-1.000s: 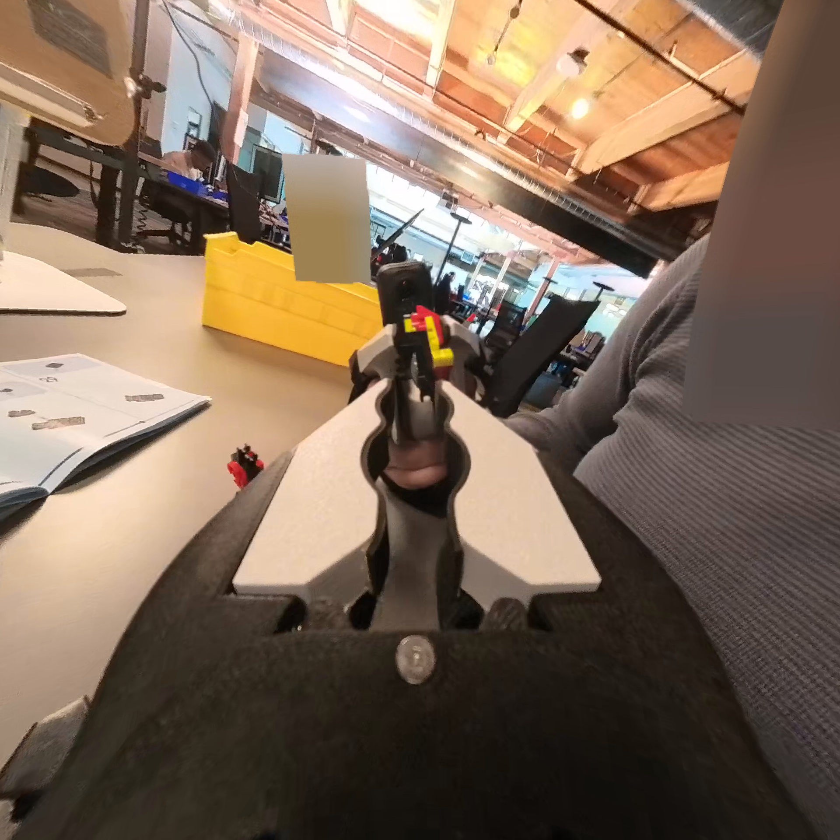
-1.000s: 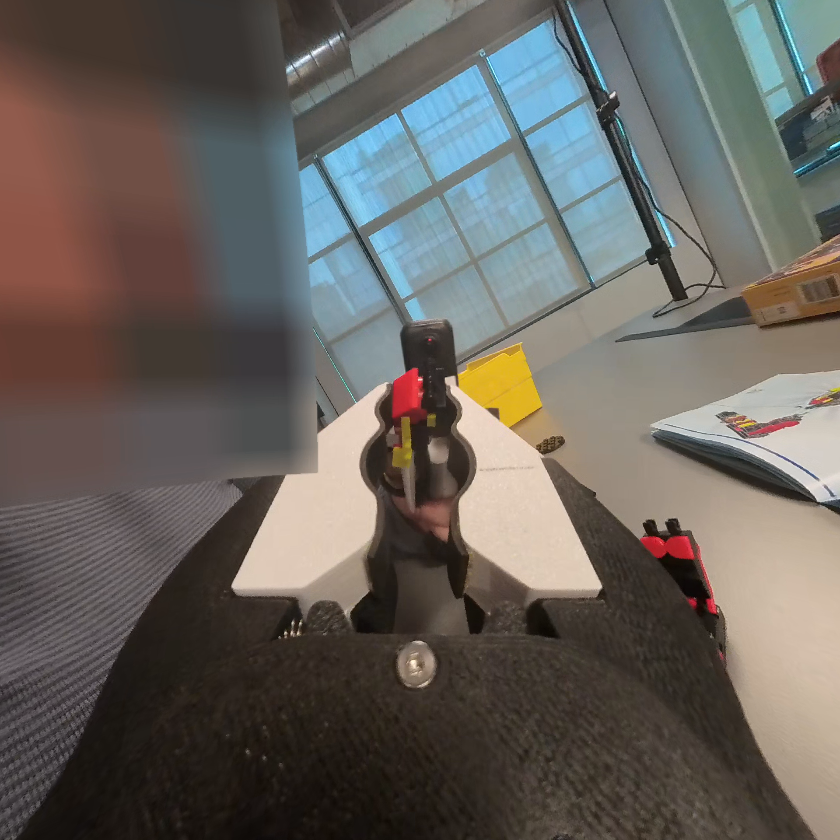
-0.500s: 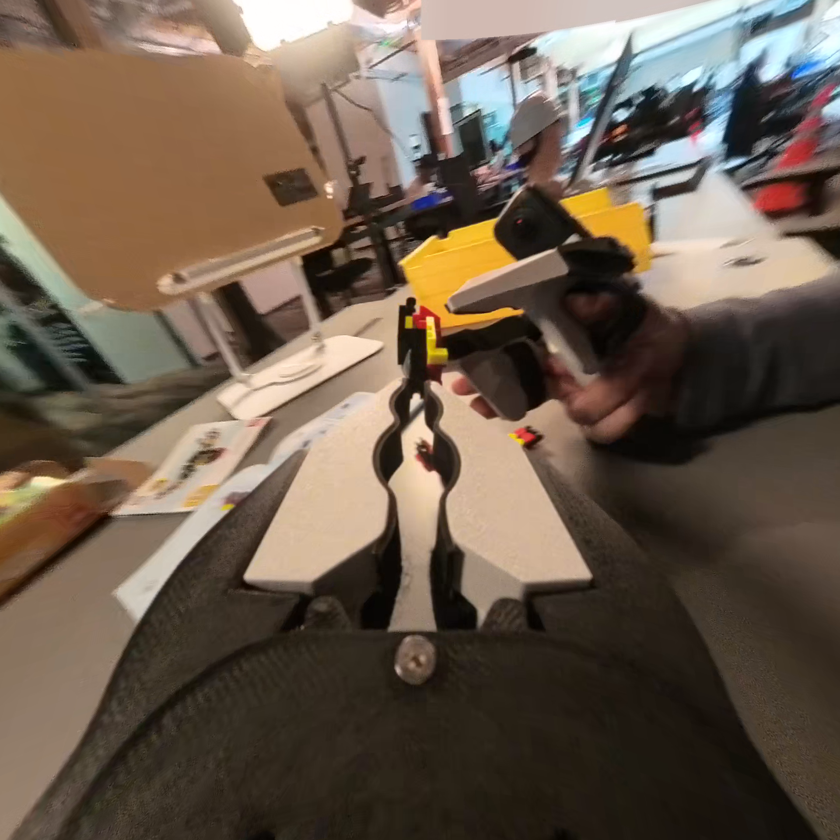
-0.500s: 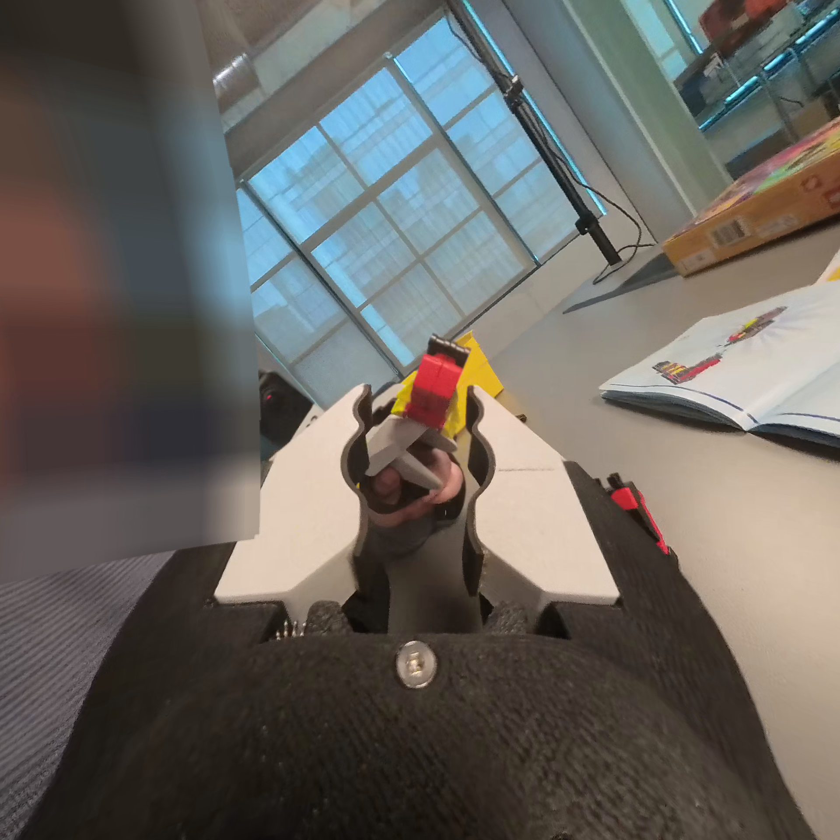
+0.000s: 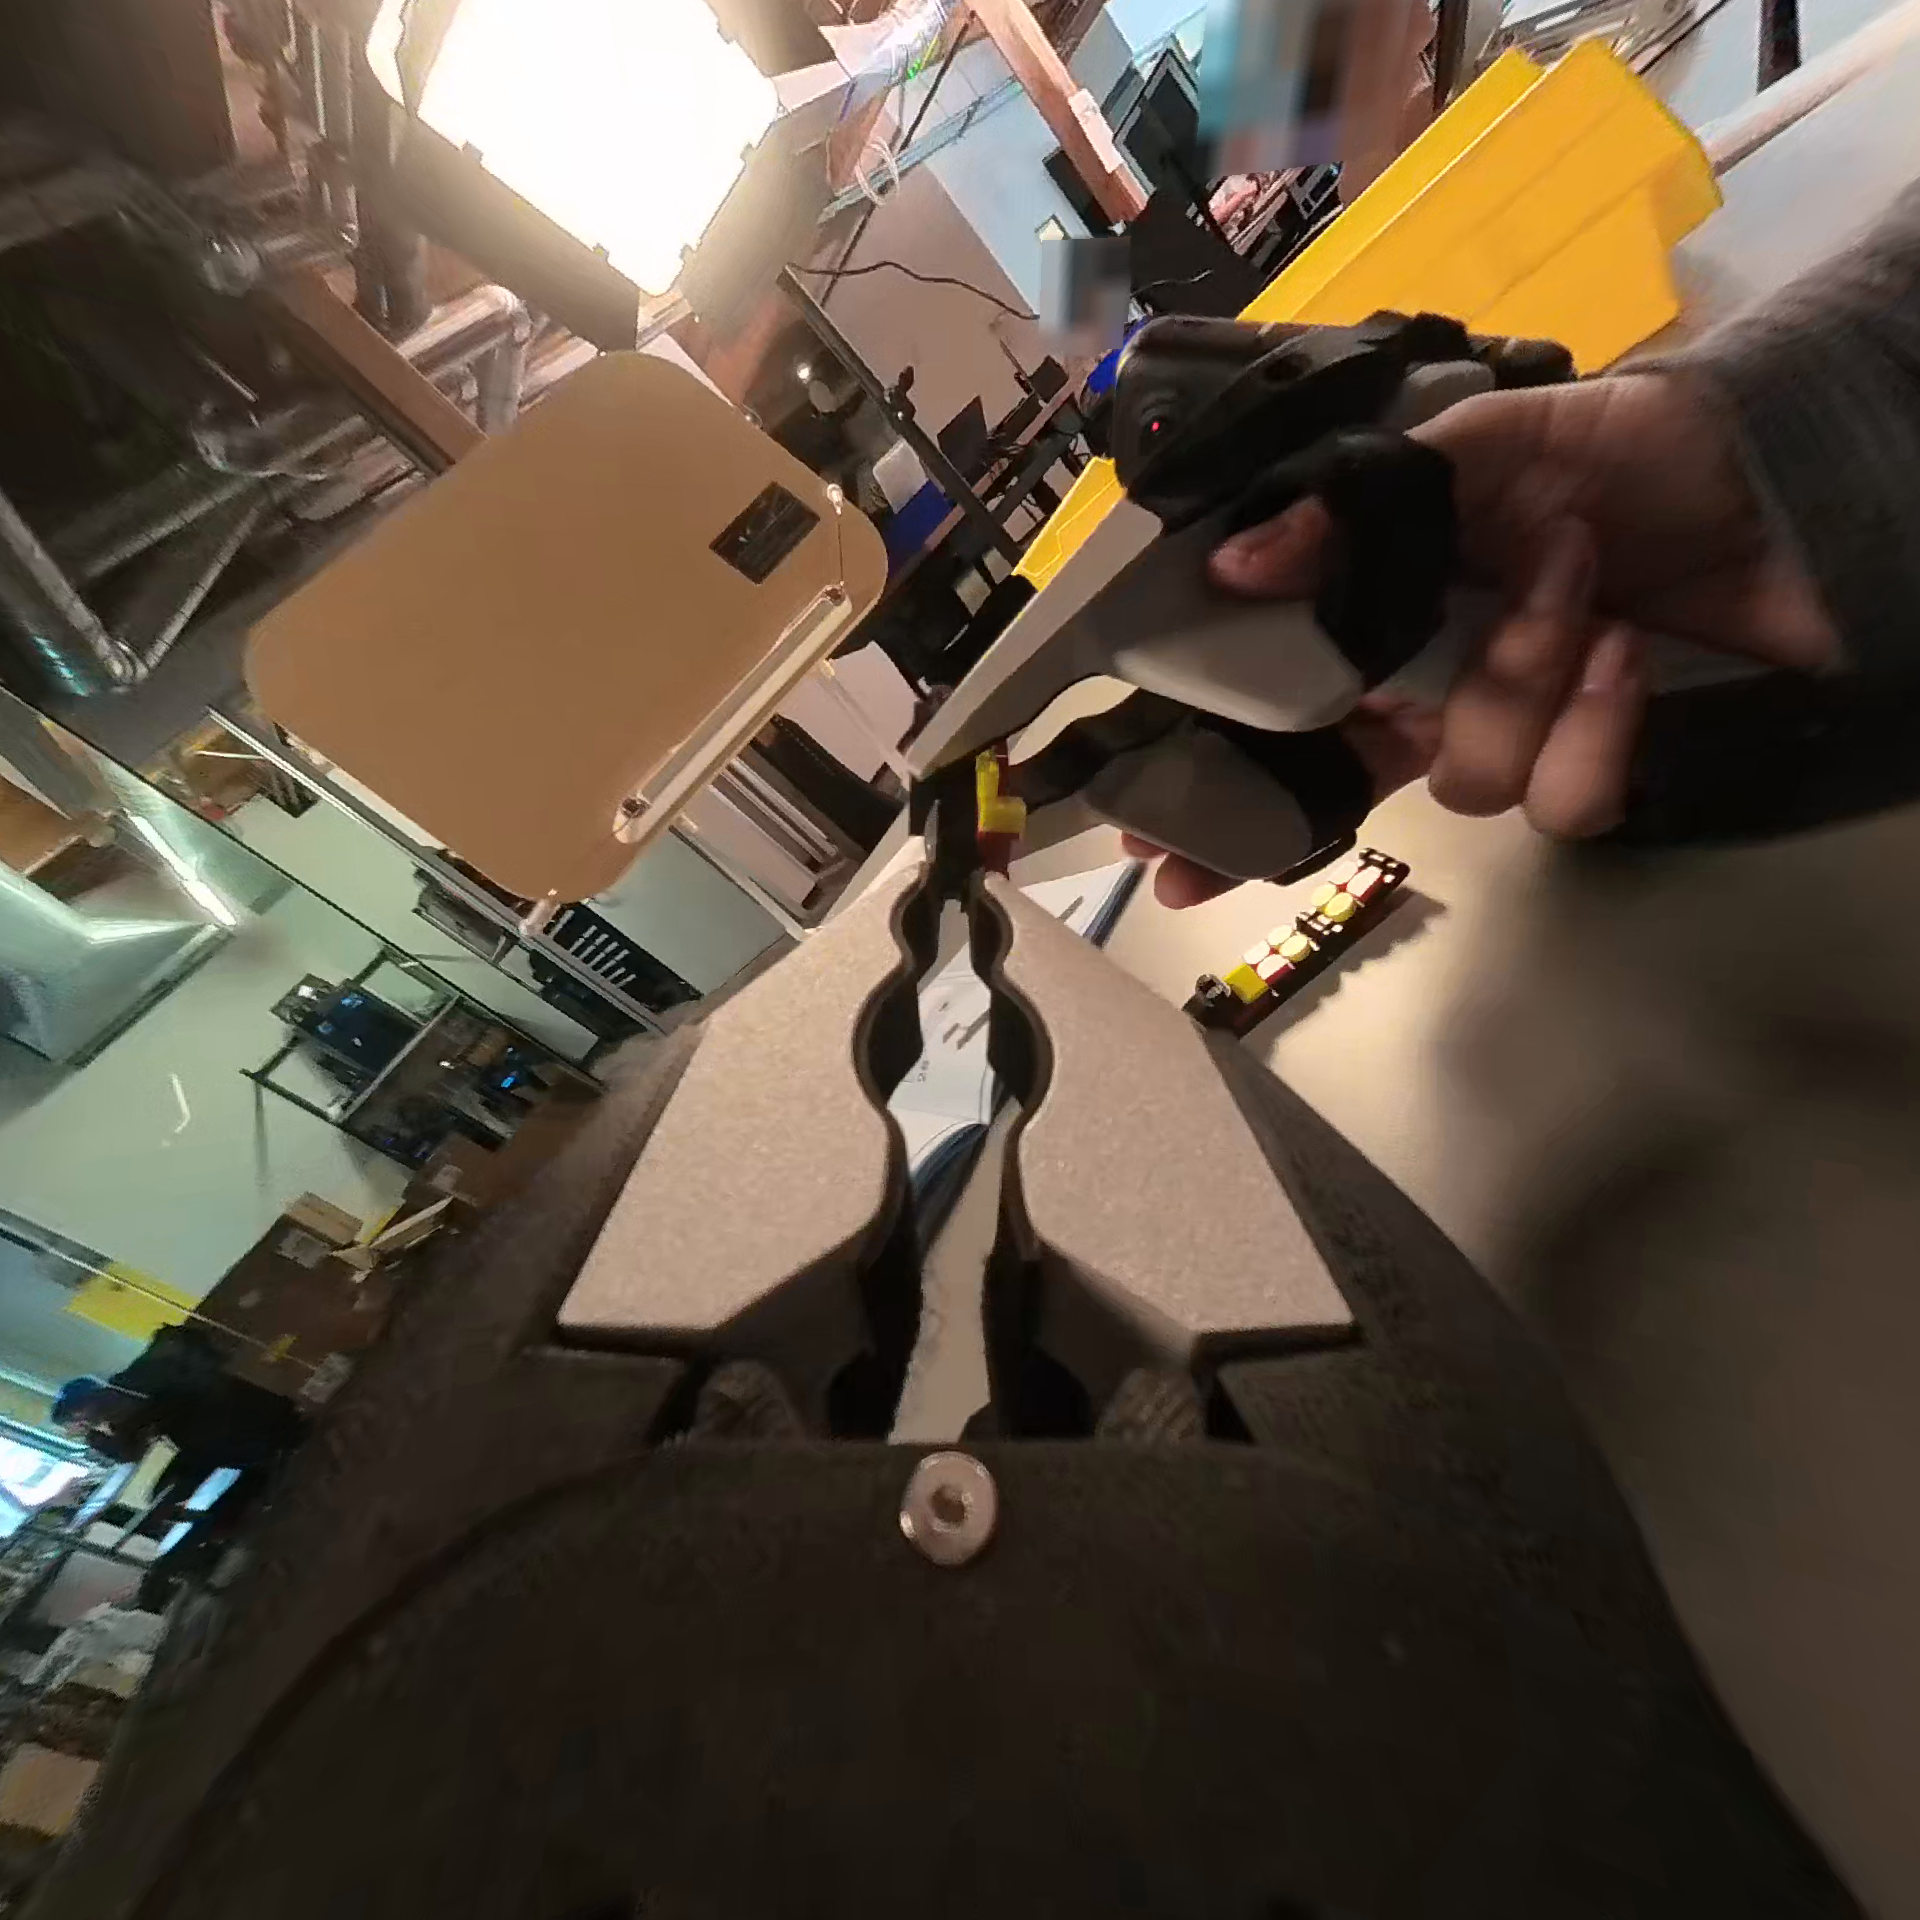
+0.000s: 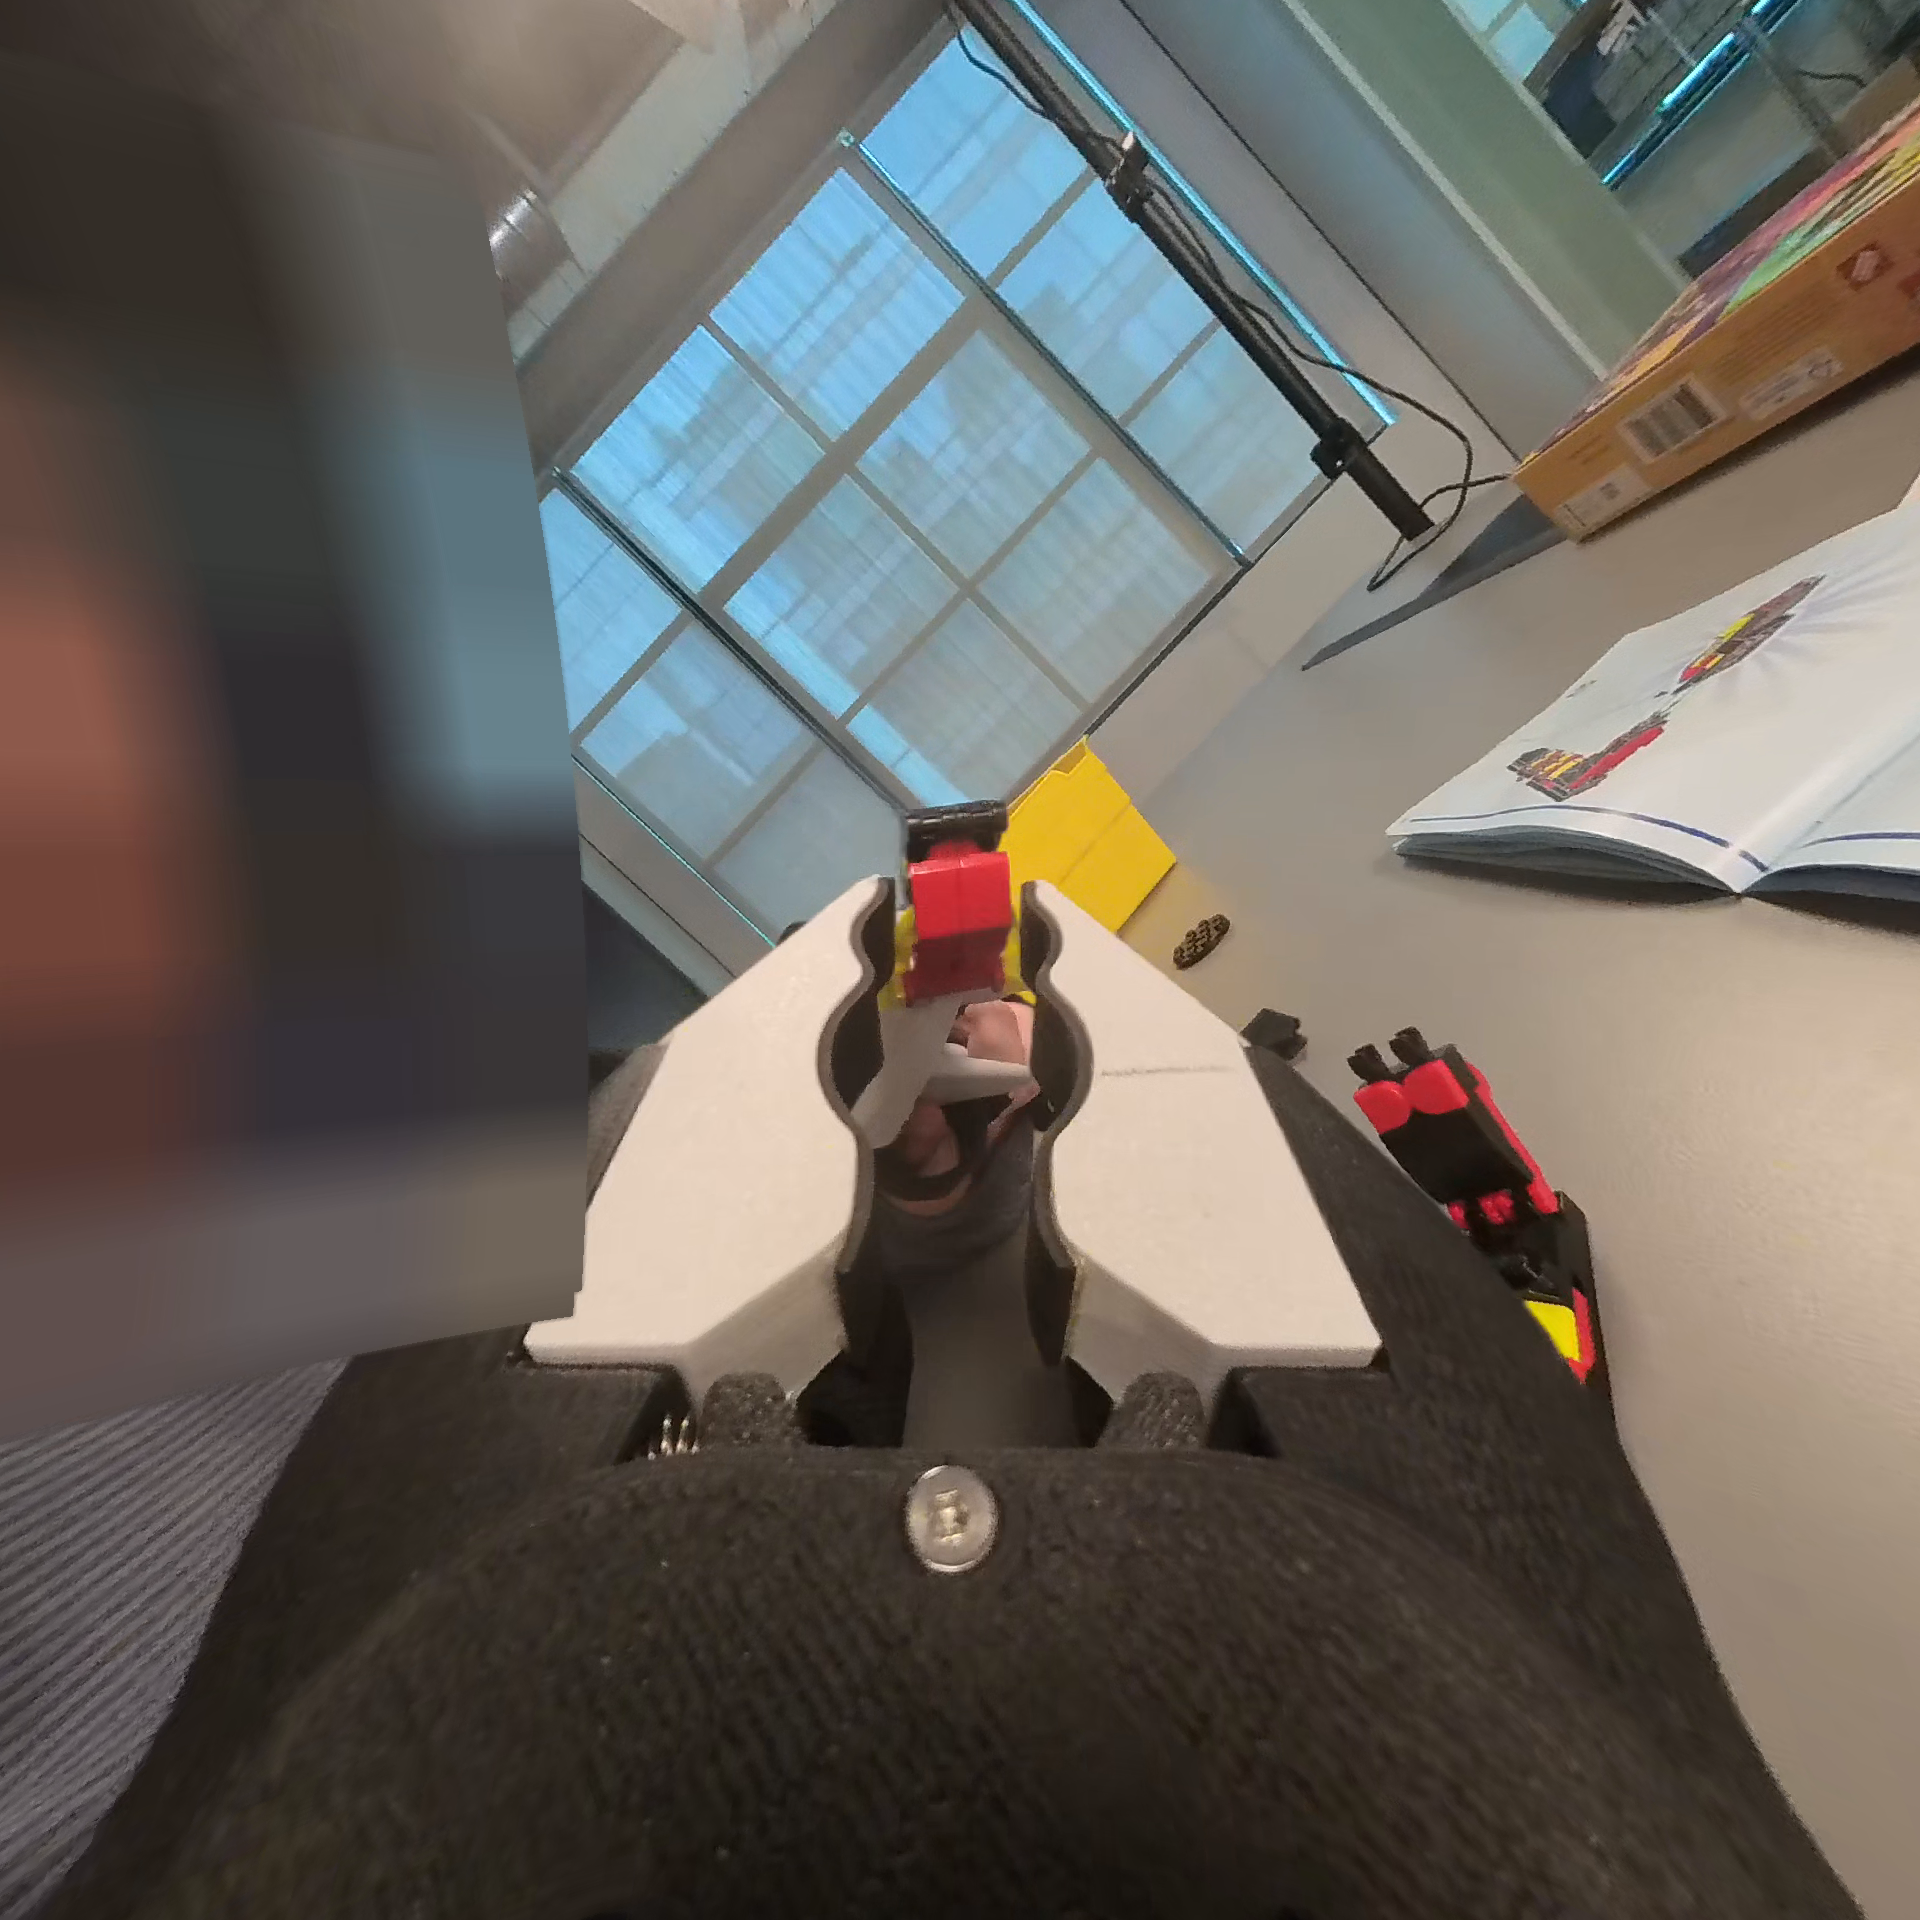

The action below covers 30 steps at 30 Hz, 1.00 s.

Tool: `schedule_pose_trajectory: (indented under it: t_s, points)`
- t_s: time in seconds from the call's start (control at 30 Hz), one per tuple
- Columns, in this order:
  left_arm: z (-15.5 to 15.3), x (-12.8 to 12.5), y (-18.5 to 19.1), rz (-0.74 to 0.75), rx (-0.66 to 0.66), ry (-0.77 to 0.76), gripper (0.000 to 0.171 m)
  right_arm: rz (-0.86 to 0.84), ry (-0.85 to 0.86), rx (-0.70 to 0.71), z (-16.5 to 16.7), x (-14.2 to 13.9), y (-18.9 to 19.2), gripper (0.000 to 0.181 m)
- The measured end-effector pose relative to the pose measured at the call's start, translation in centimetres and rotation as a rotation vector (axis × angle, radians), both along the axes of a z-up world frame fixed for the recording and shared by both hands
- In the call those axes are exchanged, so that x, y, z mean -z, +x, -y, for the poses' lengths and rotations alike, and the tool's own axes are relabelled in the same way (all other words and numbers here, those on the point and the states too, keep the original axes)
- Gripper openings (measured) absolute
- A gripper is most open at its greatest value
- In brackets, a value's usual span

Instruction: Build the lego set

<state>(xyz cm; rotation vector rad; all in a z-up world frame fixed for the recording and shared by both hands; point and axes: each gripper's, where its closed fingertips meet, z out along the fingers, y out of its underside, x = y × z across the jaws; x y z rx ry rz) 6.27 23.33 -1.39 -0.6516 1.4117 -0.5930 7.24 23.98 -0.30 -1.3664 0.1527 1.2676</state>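
A small red, yellow and black lego assembly (image 6: 956,920) is held in the air between both grippers. My right gripper (image 6: 961,899) is shut on its red block, with a black piece sticking out past the tips. My left gripper (image 5: 951,847) is nearly closed and pinches the assembly's thin black part (image 5: 940,831). The right gripper (image 5: 1226,644), in a person's hand, comes in from the upper right and meets it tip to tip. A longer black lego build with red and yellow parts (image 5: 1309,935) lies on the table; it also shows in the right wrist view (image 6: 1455,1143).
An open instruction booklet (image 6: 1714,769) and a cardboard box (image 6: 1714,353) lie on the grey table (image 6: 1558,987). A yellow bin (image 5: 1507,187) stands at the back, also seen in the right wrist view (image 6: 1091,842). A tan board on a stand (image 5: 561,623) rises on the left. Small dark pieces (image 6: 1200,940) lie nearby. The grippers are tip to tip, or close to it.
Both grippers have rolled and swung while they hold the assembly together. The right jaws went from a narrow pinch to a wider grip across the red block. The left gripper turned away from the person's body.
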Motion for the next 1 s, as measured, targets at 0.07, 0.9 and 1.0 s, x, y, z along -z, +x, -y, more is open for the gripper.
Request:
schedule_pose_trajectory:
  t_s: [0.07,0.9,1.0]
  points:
    - [0.1,-0.1,0.0,-0.005,0.017,-0.033,0.004,0.015,0.008,0.004,0.1,0.0,0.0,0.022]
    - [1.9,1.3,-1.3,-0.304,0.488,-0.813,0.002,0.439,0.077,-0.042,1.5,1.5,-1.0,0.021]
    - [1.7,1.1,-1.2,-0.311,0.506,-0.89,0.003,0.441,0.086,-0.028,1.4,1.4,-0.9,0.021]
